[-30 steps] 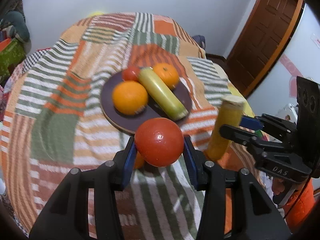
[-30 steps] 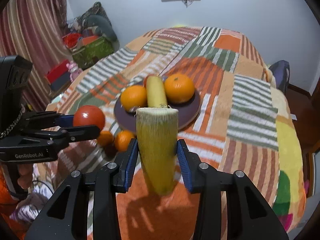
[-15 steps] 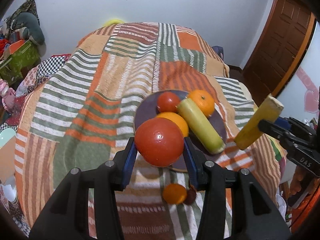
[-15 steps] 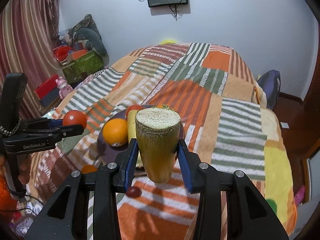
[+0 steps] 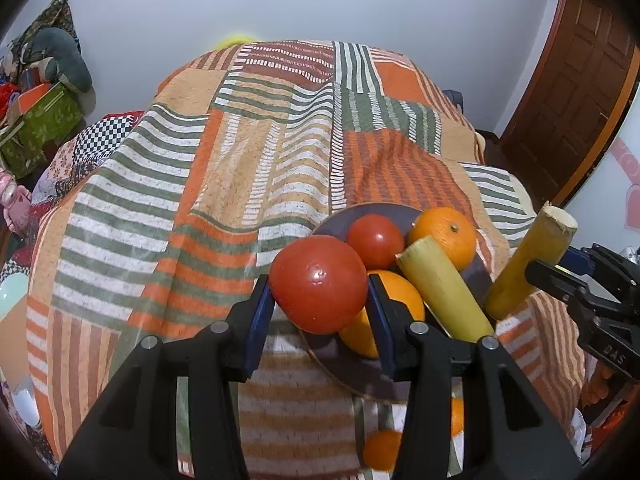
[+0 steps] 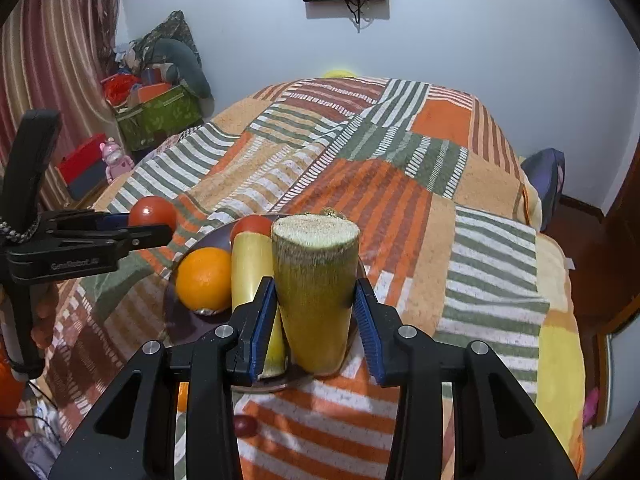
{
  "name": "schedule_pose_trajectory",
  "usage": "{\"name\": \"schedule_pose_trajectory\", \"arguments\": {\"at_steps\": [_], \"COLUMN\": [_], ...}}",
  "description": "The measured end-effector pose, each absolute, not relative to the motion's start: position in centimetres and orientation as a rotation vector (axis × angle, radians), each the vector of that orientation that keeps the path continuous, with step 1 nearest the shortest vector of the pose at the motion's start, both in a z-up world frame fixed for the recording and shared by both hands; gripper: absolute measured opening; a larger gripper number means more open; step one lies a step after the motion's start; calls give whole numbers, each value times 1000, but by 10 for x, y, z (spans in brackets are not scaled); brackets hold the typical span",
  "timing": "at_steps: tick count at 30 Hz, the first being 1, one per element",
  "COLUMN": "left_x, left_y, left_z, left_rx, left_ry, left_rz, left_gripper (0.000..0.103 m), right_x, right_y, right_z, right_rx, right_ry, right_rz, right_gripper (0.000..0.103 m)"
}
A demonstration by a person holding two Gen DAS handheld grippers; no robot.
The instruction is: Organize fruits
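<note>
Both black plastic grippers carry blue-padded fingers (image 5: 256, 320), silver screws and white lettering.

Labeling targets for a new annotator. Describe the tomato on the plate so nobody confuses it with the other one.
On the striped patchwork bedspread sits a dark round plate of fruit. The tomato on the plate lies at its far side, between two oranges and beside a yellow-green stalk piece. It is free and looks smaller, while the other tomato is clamped in the left gripper.

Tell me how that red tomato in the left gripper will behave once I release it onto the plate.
The tomato looks round and glossy, so it will probably roll. The plate is crowded with oranges and a cane piece, which may stop it. Its skin likely bruises if dropped.
</note>
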State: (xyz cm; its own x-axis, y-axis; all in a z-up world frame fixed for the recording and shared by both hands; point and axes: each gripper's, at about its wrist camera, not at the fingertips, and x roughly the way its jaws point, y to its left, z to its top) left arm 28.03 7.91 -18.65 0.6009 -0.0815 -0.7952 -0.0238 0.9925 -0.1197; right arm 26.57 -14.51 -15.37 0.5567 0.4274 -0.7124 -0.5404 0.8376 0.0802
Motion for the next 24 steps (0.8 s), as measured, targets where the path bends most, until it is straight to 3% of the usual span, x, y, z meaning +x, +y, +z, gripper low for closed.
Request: {"name": "schedule_pose_trajectory", "arguments": {"at_steps": [24], "left_x": [329], "left_y": [77], "left_z": [-226], "left_rx": [-120], "left_ry": [1012], "left_rz": [-59], "left_gripper": [46], "right_x": [294], "right_y": [-118], "right_z": [-172], "right_rx": [-182], "right_ry": [811], "right_rz": [610], "right_gripper": [37]}}
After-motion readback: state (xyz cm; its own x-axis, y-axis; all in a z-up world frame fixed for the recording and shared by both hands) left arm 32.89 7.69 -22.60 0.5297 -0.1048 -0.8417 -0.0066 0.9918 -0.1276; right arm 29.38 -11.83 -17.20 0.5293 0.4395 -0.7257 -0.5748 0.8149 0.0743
